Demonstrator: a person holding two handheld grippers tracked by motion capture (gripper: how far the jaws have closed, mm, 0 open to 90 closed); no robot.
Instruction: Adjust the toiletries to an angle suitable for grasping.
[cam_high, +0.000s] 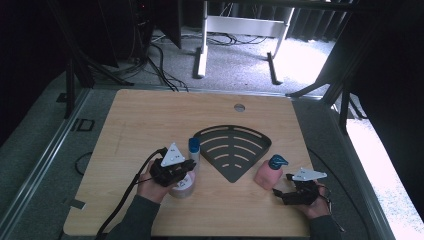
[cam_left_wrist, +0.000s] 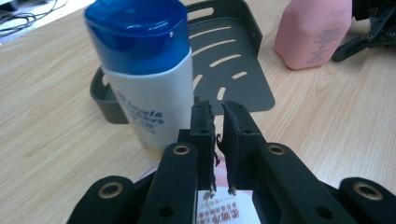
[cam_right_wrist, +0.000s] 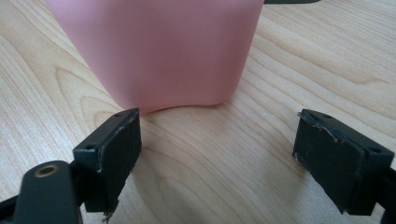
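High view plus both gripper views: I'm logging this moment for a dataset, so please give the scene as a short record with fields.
surface: wooden table
centre: dark slotted rack, nothing in it
left gripper: jaws nearly together, nothing seen between them; above a labelled tub, beside the white bottle with a blue cap
right gripper: open; pink bottle just ahead of the jaws, not between them

Dim, soft pics; glare top right; dark edges; mild blur.
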